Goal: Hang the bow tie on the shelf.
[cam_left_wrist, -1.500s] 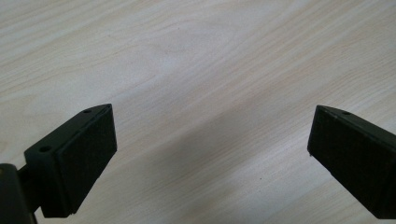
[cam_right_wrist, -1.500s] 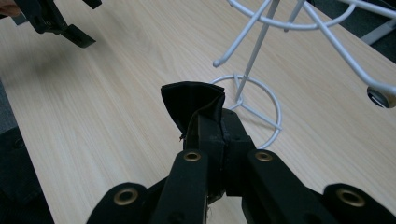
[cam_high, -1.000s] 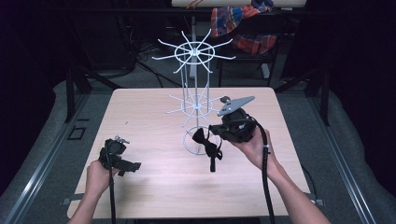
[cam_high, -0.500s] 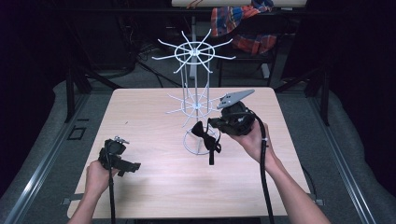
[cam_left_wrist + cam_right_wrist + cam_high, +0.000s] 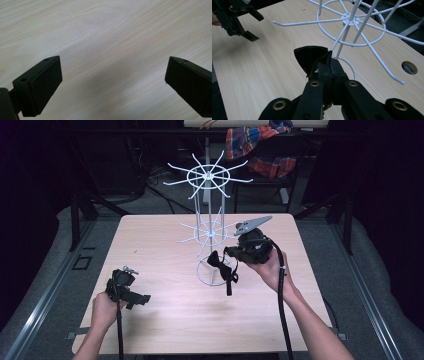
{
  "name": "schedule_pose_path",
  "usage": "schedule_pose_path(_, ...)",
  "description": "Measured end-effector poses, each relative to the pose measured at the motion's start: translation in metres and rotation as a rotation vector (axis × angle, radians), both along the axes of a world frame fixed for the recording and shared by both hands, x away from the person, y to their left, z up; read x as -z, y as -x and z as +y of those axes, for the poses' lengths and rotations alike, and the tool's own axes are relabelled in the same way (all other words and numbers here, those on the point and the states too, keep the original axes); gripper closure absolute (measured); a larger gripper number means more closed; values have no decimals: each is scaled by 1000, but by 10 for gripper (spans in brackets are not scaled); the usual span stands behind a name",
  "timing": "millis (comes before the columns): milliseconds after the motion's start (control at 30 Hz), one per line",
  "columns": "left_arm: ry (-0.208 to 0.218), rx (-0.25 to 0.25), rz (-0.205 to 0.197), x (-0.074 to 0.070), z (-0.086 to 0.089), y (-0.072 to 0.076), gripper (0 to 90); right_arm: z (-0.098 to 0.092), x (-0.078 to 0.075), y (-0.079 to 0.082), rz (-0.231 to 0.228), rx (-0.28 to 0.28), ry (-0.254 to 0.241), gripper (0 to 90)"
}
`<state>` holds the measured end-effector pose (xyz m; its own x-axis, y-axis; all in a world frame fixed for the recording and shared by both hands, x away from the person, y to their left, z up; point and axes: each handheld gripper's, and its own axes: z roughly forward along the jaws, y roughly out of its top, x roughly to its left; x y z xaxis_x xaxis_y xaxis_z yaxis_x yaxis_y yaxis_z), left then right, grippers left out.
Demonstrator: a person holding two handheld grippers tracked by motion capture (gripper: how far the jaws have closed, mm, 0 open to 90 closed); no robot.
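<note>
White wire rack (image 5: 209, 227) mid-table with spokes spreading far and right, bare tabletop (image 5: 155, 245) left and near, passable

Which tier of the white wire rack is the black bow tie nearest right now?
The lower spoked tier, just above the ring base. The black bow tie, clamped in the right gripper, hangs just below its spokes; the upper tier stands far higher.

Black jaws of the left gripper (image 5: 113, 85) wide apart above the pale wooden table (image 5: 107, 37).
</note>
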<state>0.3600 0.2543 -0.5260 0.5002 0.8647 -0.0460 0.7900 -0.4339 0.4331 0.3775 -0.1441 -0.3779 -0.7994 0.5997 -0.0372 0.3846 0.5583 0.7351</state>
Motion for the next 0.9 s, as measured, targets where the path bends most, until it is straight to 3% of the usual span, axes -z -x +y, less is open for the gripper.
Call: schedule_pose_path(900, -3, 7, 6, 1, -1, 1, 12, -1, 20, -10, 46, 6, -3, 891)
